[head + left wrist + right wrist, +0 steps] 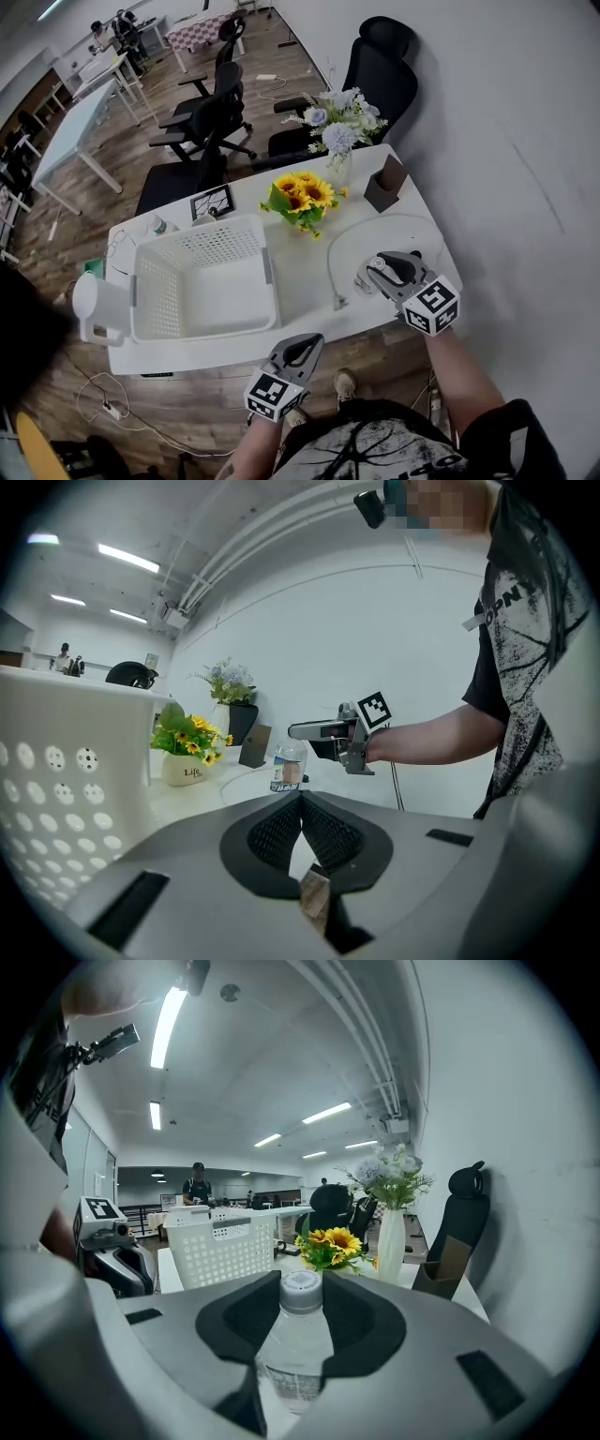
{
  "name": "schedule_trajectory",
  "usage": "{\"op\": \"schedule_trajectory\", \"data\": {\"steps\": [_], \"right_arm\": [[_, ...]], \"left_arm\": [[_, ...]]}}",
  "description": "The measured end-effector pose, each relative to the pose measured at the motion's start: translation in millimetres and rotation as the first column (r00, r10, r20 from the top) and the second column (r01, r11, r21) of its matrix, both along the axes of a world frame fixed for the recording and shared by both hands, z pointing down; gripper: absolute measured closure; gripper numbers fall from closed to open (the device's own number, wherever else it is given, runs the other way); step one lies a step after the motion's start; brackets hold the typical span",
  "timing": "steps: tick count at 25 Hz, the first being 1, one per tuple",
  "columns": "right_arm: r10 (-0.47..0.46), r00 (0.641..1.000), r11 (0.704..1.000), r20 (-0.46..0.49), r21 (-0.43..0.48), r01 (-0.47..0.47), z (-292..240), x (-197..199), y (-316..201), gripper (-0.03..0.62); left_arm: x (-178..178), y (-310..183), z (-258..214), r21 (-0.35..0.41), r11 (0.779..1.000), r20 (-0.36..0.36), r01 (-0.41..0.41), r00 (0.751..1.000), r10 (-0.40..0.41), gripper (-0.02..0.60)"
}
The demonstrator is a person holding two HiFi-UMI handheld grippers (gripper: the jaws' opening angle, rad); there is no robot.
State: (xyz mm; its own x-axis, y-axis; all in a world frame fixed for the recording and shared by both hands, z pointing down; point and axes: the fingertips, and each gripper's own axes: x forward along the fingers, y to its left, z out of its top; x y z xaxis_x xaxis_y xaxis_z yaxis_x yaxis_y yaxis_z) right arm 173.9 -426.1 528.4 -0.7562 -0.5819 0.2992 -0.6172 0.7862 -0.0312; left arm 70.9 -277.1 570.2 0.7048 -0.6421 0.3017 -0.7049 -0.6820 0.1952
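Our right gripper (300, 1290) pinching a clear water bottle (296, 1340) below its white cap, bottle upright, seemingly resting on the white table (302, 270), our left gripper (300, 797) pressed together, empty, near the white laundry basket (157, 298).

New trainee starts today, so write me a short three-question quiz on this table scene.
1. True or false: the left gripper has its jaws shut with nothing between them.
2. What does the right gripper grip? A. a cup B. a water bottle C. a phone
3. Name the flowers standing nearest the white basket.
Key: 1 true; 2 B; 3 the sunflowers.
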Motion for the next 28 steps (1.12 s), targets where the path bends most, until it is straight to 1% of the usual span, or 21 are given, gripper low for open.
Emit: {"op": "schedule_trajectory", "data": {"steps": [4,10,19,21,25,28], "right_arm": [[0.007,1.0,1.0,0.018,0.012,-0.008,-0.7,0.9,2.2,0.442],[0.018,1.0,1.0,0.007,0.015,-0.019,0.7,1.3,2.0,0.442],[0.028,0.998,1.0,-0.047,0.012,-0.027,1.6,-0.6,2.0,0.441],[0.031,0.997,0.999,-0.074,0.025,-0.029,0.3,-2.0,2.9,0.439],[0.038,0.994,0.999,-0.101,0.04,-0.034,-5.8,-6.1,5.3,0.386],[0.048,0.994,0.997,-0.1,0.061,-0.042,-16.1,-10.0,8.8,0.376]], "left_arm": [[2.9,2.2,-0.5,-0.003,1.0,0.003,-0.01,1.0,0.01,0.571],[4.9,4.4,-2.7,0.005,1.0,0.002,-0.01,1.0,0.01,0.571],[-1.5,10.9,-9.1,0.019,1.0,0.015,0.0,1.0,0.0,0.571],[-2.6,12.7,-12.5,0.026,1.0,0.018,-0.004,1.0,0.003,0.571],[-6.7,17.4,-17.9,0.038,0.999,0.022,-0.006,1.0,0.005,0.571],[-13.2,21.7,-25.8,0.058,0.998,0.023,-0.003,1.0,0.002,0.571]]}}
